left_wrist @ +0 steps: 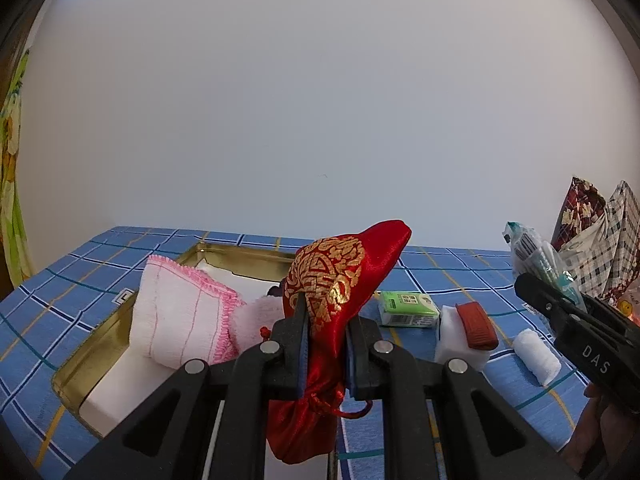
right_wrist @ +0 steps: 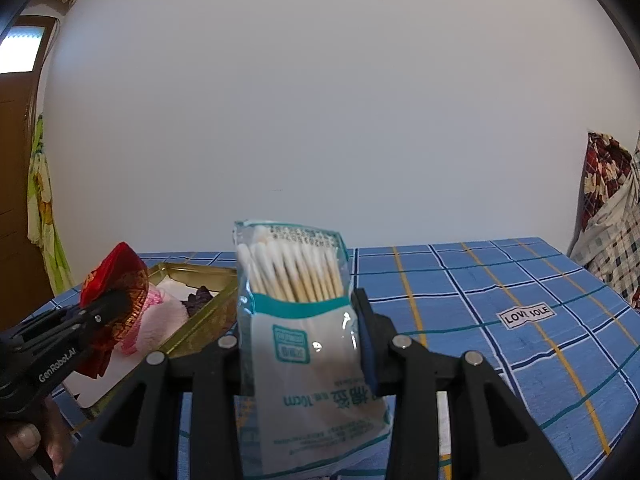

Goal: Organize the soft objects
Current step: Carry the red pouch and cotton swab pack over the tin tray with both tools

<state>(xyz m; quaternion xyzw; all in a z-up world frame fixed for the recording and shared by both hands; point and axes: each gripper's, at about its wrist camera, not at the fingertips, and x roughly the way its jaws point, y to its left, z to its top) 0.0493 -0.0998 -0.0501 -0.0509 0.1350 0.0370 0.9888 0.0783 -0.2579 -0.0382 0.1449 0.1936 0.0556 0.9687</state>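
Observation:
My left gripper (left_wrist: 325, 312) is shut on a red satin pouch (left_wrist: 340, 272) with gold embroidery, held above the table beside a gold tin box (left_wrist: 96, 340). A pink-edged white cloth (left_wrist: 180, 316) and a fluffy pink item (left_wrist: 256, 320) lie in the tin. My right gripper (right_wrist: 298, 320) is shut on a clear packet of cotton swabs (right_wrist: 296, 320), held upright over the blue checked tablecloth (right_wrist: 500, 300). From the right wrist view the left gripper (right_wrist: 116, 306) with the pouch (right_wrist: 116, 268) hangs over the tin (right_wrist: 200, 320).
On the cloth to the right of the tin lie a green tissue pack (left_wrist: 408, 308), a white sponge block (left_wrist: 456, 344) with a red-brown piece (left_wrist: 476, 326) on it, and a small white roll (left_wrist: 536, 356). Patterned fabric (left_wrist: 592, 236) is piled at the right edge. A white wall stands behind.

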